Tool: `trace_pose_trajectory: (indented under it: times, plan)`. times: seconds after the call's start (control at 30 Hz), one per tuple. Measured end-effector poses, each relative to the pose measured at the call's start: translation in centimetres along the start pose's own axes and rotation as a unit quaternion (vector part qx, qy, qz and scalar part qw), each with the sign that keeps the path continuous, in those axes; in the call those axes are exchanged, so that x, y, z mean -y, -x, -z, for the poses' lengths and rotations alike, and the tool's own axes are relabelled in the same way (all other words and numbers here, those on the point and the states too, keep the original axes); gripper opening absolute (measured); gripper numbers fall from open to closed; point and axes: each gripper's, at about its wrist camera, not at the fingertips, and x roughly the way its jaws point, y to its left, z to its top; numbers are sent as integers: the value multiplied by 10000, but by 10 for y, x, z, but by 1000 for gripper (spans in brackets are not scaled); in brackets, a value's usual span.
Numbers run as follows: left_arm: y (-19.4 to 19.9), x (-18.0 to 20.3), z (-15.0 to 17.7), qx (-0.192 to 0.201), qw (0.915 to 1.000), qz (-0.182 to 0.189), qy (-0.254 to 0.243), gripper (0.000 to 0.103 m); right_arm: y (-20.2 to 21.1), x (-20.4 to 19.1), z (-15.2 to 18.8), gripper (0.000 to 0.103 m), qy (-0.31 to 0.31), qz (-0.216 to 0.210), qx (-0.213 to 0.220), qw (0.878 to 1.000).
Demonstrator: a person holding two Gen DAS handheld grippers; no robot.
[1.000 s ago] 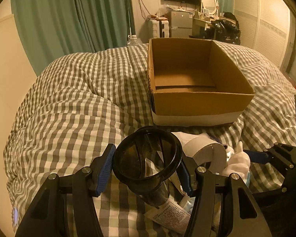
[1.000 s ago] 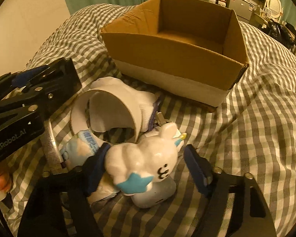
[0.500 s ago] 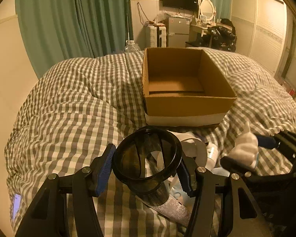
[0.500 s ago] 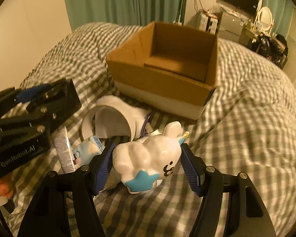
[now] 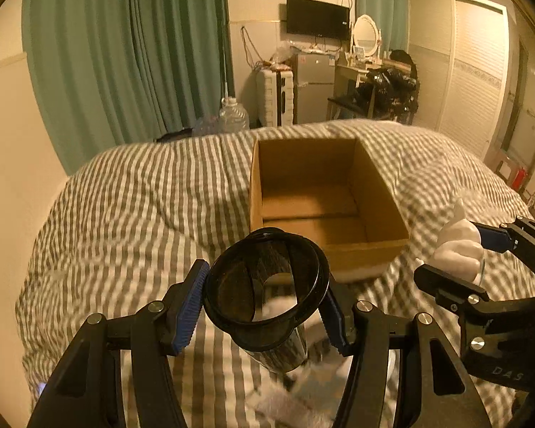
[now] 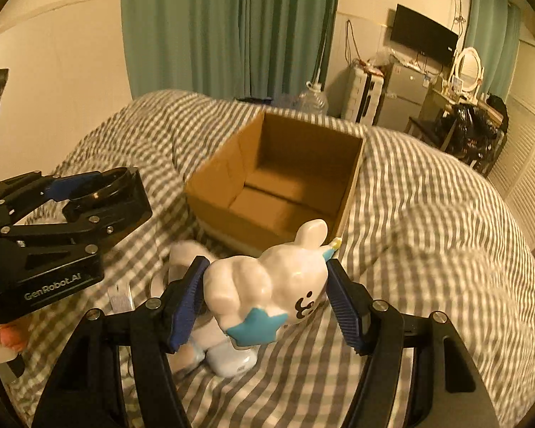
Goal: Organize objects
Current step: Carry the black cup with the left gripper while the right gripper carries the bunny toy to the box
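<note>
My left gripper (image 5: 264, 303) is shut on a dark see-through cup (image 5: 267, 285) and holds it above the checked bed, just before the open cardboard box (image 5: 324, 210). My right gripper (image 6: 267, 292) is shut on a white animal figurine (image 6: 271, 285) with a blue star, raised near the box (image 6: 278, 185). The figurine (image 5: 456, 246) and the right gripper (image 5: 456, 260) show at the right of the left wrist view. The left gripper (image 6: 60, 199) shows at the left of the right wrist view. The box is empty.
A white roll, a small white device (image 6: 232, 362) and packets lie on the checked duvet (image 6: 428, 249) under the grippers. A wall runs along the bed's left. Green curtains, a water jug (image 5: 233, 116), a fridge and a dresser stand beyond the bed.
Both grippers have risen from the bed with their objects. The box now looks lower and farther in both views. The left-behind items sit below.
</note>
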Motion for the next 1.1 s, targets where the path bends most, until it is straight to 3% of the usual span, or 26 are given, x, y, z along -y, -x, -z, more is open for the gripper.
trace_pose_trajectory:
  times: [0.23, 0.6, 0.77, 0.87, 1.1]
  plan:
    - [-25, 0, -50, 97, 9998, 146, 32, 60, -9, 21, -55, 65, -26, 28, 275, 9996]
    - [-111, 5, -113, -46, 9989, 473, 48, 60, -74, 62, -138, 65, -60, 132, 372, 9992]
    - [-148, 12, -112, -83, 9987, 500, -85, 60, -123, 81, -154, 65, -203, 84, 209, 9995]
    - [-164, 13, -111, -250, 9966, 788, 25, 60, -154, 91, -158, 65, -397, -12, 75, 9992]
    - [-191, 30, -100, -338, 9950, 904, -241, 60, -193, 100, -150, 66, -509, -246, -36, 9984]
